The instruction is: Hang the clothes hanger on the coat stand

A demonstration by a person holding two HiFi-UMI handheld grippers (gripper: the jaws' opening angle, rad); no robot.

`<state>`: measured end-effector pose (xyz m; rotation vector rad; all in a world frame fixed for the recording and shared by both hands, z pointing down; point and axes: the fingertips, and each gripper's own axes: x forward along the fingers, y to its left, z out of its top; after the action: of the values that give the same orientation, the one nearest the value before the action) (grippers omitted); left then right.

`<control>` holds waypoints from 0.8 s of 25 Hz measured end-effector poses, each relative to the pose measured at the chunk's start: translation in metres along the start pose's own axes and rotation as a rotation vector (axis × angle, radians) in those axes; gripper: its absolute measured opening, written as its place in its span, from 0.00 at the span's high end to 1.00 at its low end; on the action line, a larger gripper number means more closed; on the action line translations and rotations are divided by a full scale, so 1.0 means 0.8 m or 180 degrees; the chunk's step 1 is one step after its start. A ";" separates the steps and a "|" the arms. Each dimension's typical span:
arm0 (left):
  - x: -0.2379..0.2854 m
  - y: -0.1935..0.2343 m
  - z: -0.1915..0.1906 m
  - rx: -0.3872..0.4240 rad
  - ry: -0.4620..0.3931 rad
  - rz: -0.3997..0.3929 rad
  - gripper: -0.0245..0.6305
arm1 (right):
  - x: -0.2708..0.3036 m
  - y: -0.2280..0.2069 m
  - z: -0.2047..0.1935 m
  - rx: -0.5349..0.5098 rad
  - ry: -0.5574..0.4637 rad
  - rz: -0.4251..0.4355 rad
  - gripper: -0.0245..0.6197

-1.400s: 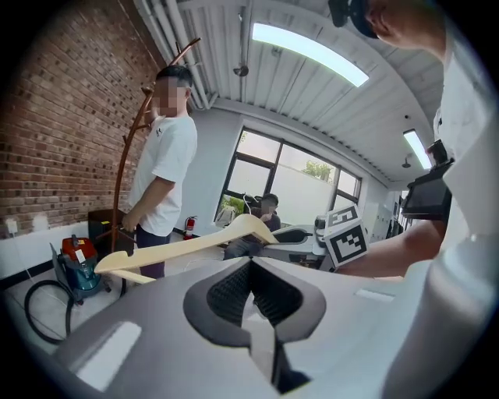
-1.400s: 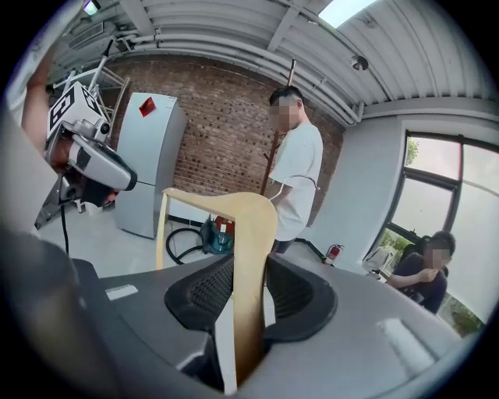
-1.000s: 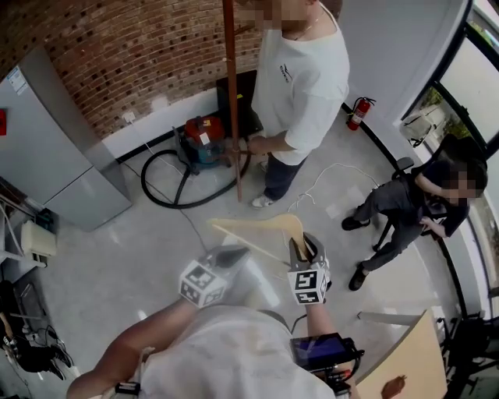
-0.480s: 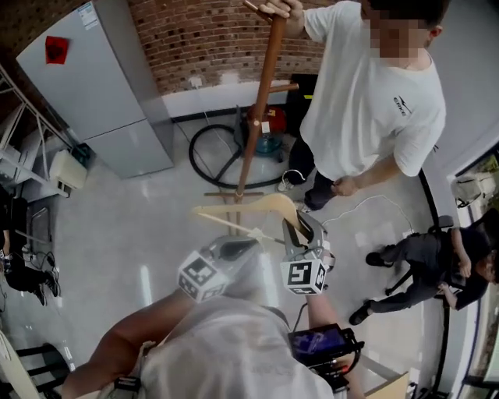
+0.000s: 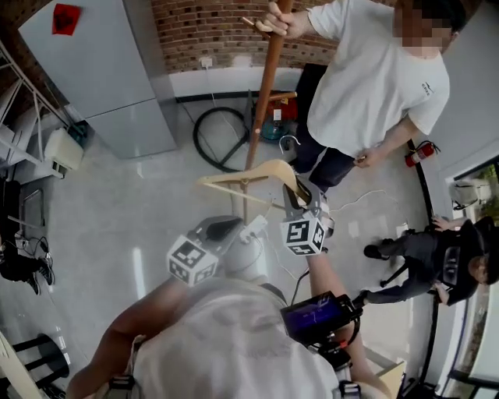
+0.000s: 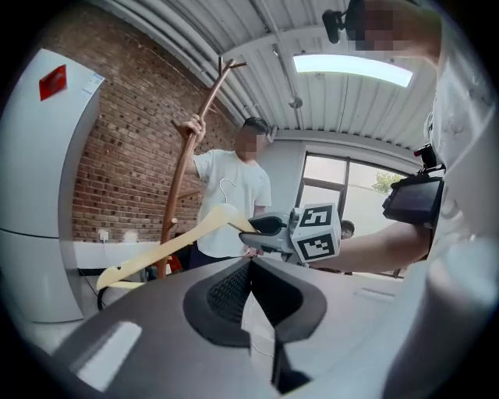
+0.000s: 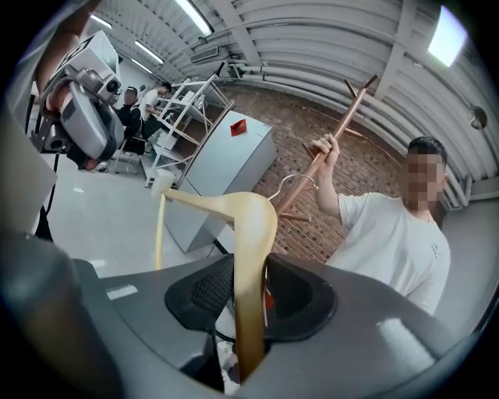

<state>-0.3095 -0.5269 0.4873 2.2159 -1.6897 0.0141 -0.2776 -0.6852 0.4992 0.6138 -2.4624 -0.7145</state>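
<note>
Clearly the hanger [image 5: 245, 178] looks light, stiff wood; the right gripper [image 5: 296, 196] pinches one arm near the hook, mid-frame. Left gripper [image 5: 222, 228] sits pressed together, empty

Smooth pale wooden hanger [image 5: 242, 177], wooden coat stand [image 5: 267, 78], rough brick wall [image 5: 226, 23], glossy floor [image 5: 117, 210]

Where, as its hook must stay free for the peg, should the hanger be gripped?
Grip the hanger on its shoulder arm beside the neck, from the side away from the coat stand, as the right gripper does: that flat bar fits between the jaws and leaves the hook clear.
</note>
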 end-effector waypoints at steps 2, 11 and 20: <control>0.007 0.011 0.008 0.0039 -0.0027 -0.0054 0.96 | 0.014 0.002 0.001 -0.0067 0.0026 0.0035 0.75; -0.011 0.085 0.012 0.0002 -0.0061 0.0170 0.96 | 0.095 0.099 0.066 -0.0302 -0.0275 0.0550 0.75; -0.096 0.159 0.005 -0.0191 -0.0096 0.0654 0.96 | 0.165 0.185 0.147 -0.0403 -0.0524 0.1014 0.75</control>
<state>-0.4517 -0.4850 0.5010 2.0007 -1.9017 -0.0185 -0.4873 -0.6013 0.5431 0.1131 -2.5562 -0.8085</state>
